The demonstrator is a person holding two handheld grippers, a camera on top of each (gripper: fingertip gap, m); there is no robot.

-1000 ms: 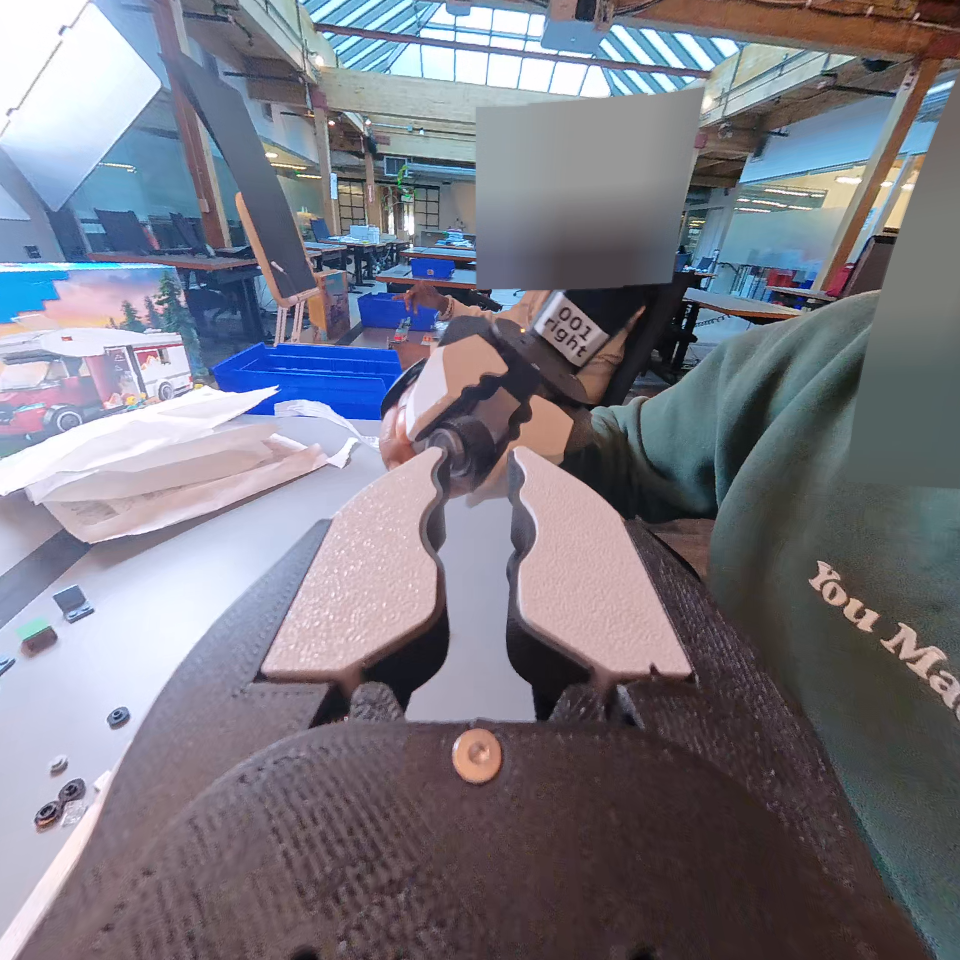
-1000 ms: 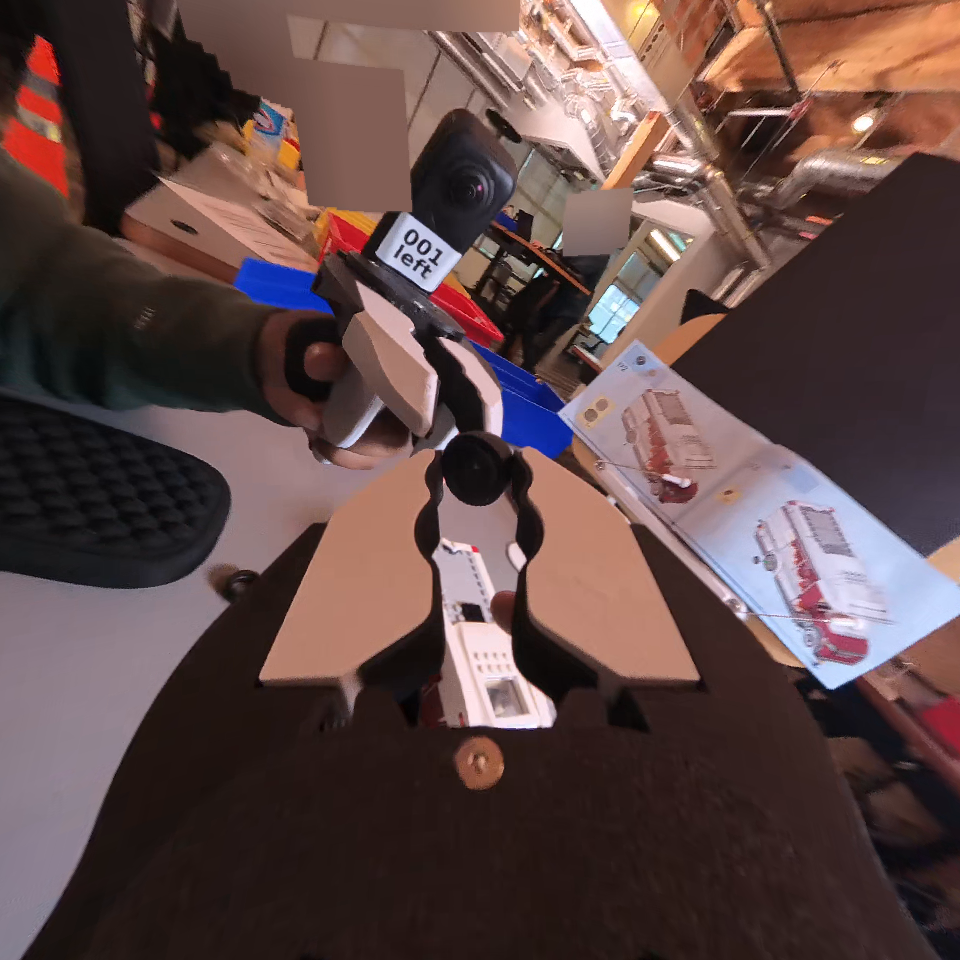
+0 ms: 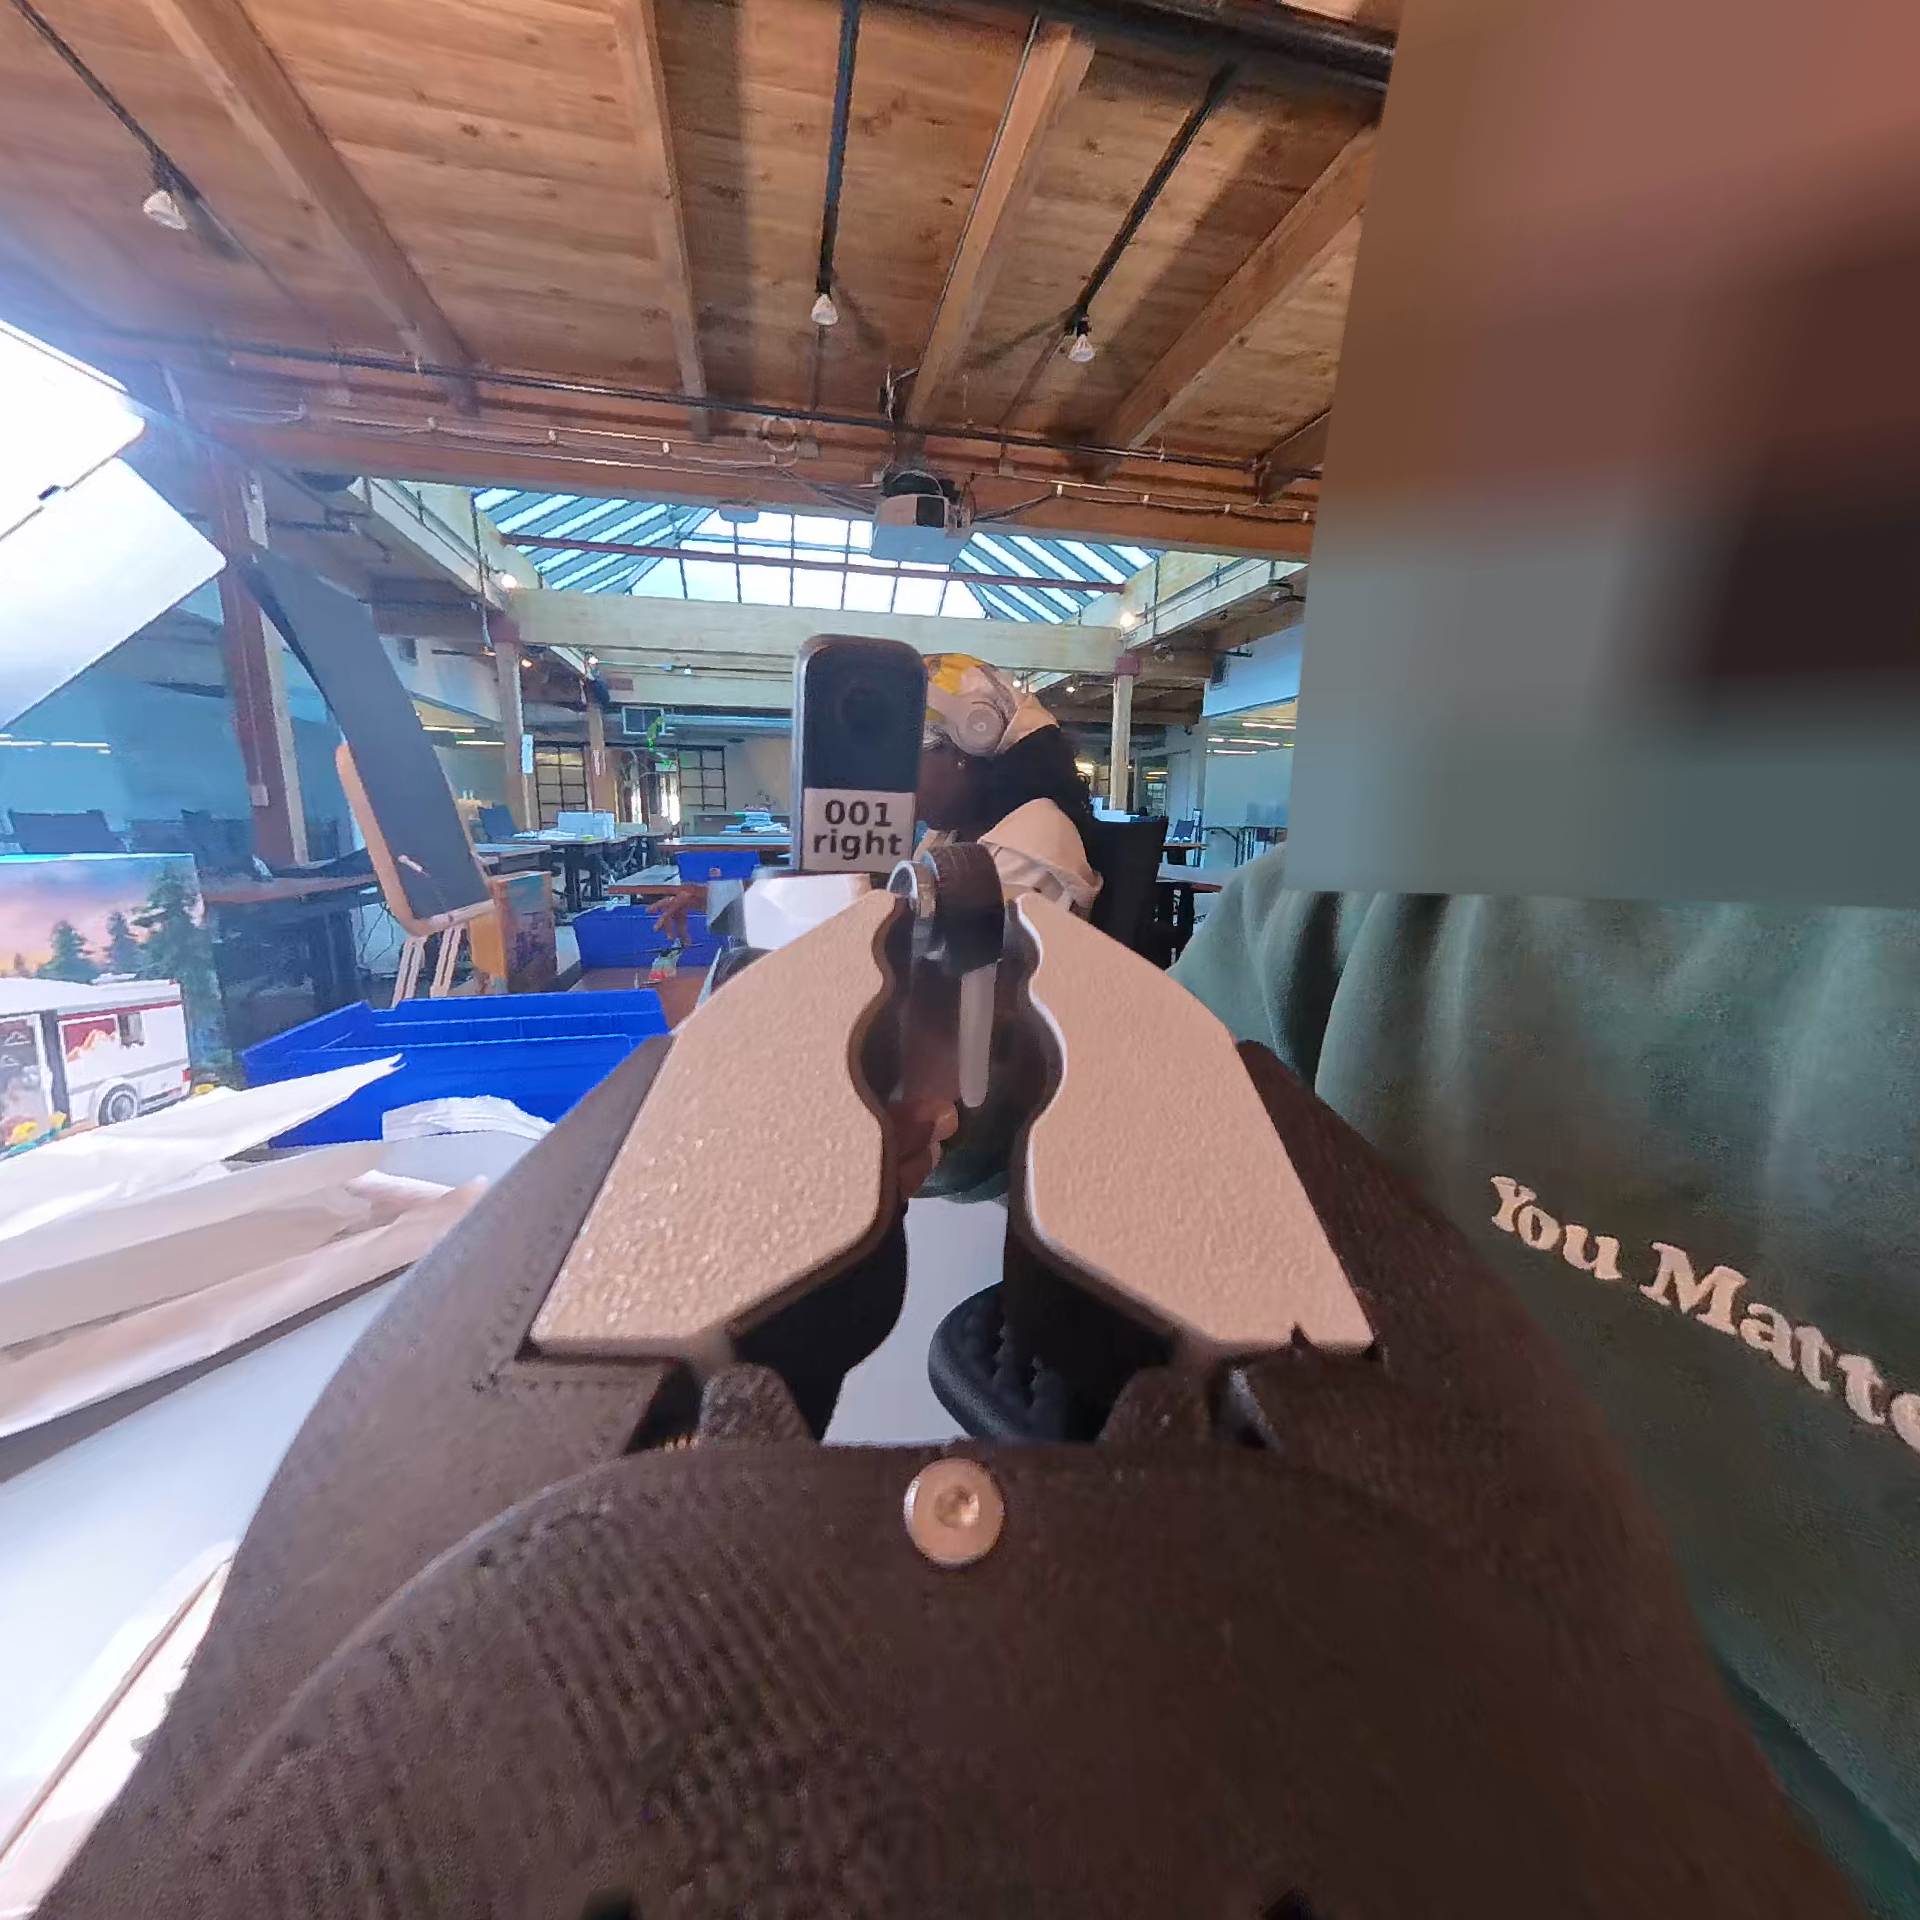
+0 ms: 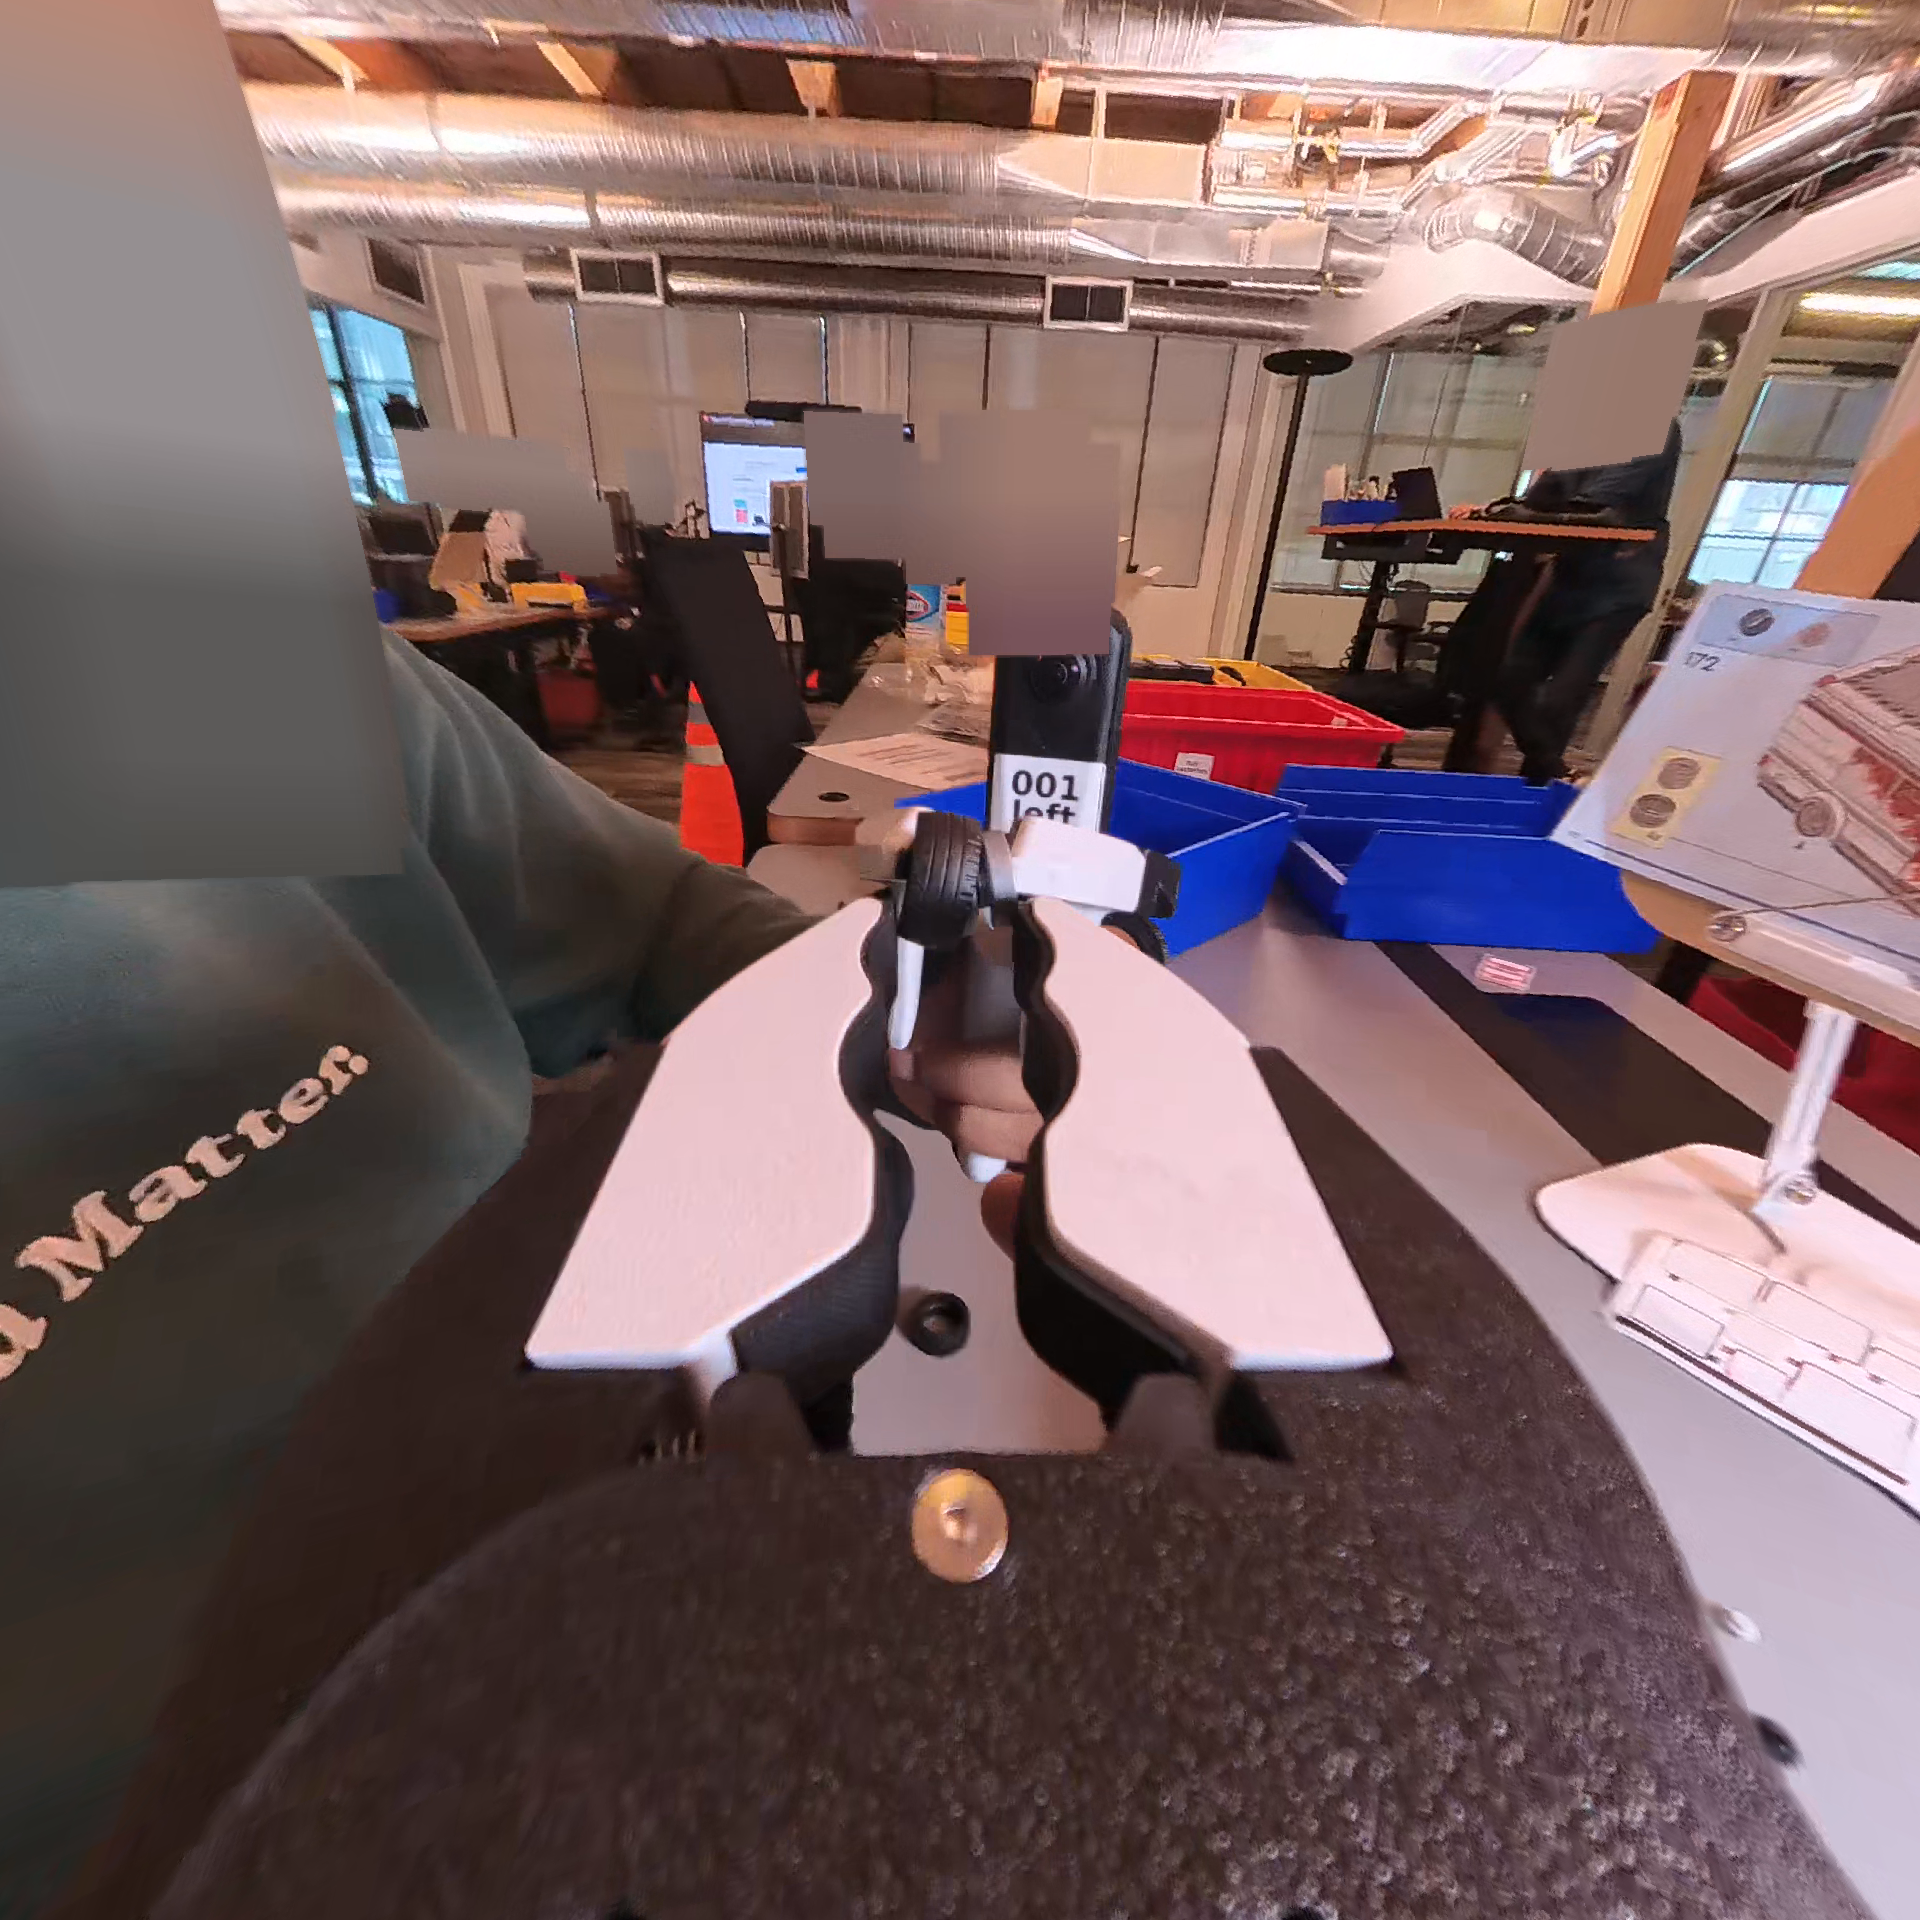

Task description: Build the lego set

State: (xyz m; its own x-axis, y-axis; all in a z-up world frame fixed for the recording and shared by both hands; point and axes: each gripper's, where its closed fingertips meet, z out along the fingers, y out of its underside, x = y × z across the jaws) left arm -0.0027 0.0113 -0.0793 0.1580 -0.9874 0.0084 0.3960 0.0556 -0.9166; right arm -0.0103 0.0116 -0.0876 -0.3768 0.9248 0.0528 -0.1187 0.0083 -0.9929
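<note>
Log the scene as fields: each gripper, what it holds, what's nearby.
Left gripper: closed on black wheel
Right gripper: closed on the same wheel, from the opposite side
Wheel position: in the air above grey table
Nearby: blue bins, booklet on a stand, loose tyre on the table

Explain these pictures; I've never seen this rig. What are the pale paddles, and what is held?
No robot: a person in a green sweatshirt holds a hand-worked claw in each hand. Each picture comes from a camera on one claw, looking along its two pale fingers: the left claw and the right claw, meeting nose to nose. A small black toy tyre sits between both pairs of tips; which claw clamps it is unclear. On the grey table: blue bins, white paper bags, a picture booklet on a stand.
</note>
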